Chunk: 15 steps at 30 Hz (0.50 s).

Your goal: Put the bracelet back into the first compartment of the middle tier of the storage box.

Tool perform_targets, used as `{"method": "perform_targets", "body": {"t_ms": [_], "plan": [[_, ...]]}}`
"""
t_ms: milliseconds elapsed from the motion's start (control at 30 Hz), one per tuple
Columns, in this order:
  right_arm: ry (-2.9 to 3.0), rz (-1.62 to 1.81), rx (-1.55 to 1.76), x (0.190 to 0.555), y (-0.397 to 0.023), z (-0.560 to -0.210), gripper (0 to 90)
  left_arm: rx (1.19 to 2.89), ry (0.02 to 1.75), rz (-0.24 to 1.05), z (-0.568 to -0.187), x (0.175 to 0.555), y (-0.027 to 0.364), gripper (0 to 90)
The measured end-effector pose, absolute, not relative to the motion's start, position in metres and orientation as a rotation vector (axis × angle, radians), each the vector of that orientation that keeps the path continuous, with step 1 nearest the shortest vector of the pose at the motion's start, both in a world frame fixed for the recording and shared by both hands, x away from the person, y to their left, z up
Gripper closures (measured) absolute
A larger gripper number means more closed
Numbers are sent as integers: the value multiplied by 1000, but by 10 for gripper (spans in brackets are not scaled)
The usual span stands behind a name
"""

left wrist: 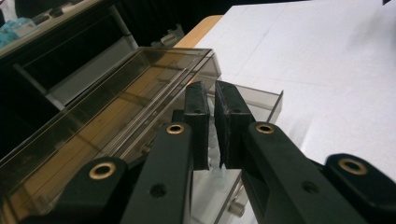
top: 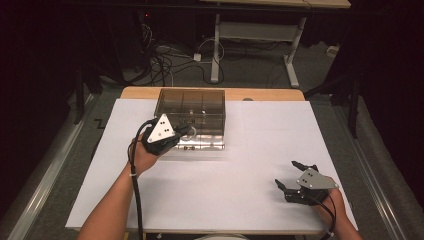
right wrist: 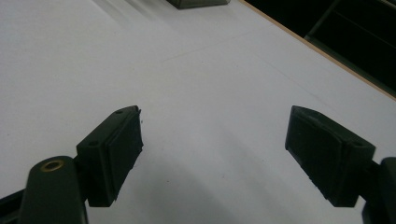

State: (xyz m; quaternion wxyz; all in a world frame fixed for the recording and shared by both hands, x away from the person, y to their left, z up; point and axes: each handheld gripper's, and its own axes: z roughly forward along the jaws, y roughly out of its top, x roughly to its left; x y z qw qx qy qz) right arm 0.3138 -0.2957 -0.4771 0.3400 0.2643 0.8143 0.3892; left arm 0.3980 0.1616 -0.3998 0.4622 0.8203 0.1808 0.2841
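From the high view, the left gripper (top: 176,134) sits at the near-left corner of the smoky clear plastic drawer box (top: 192,111) at the far-centre of the tabletop (top: 260,145); the right gripper (top: 295,176) idles well apart, near-right.

In the left gripper view, its jaws pinch narrowly on the handle of a drawer (left wrist: 261,100) standing partly out, running along the pull direction.

In the right gripper view, the jaws gape wide over bare tabletop, holding nothing.
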Motion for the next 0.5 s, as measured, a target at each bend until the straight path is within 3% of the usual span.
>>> {"method": "perform_targets", "body": {"t_ms": [500], "plan": [[2126,1010,680,314,-295,-477,197,2049,572,675,-412,408,199,826]]}}
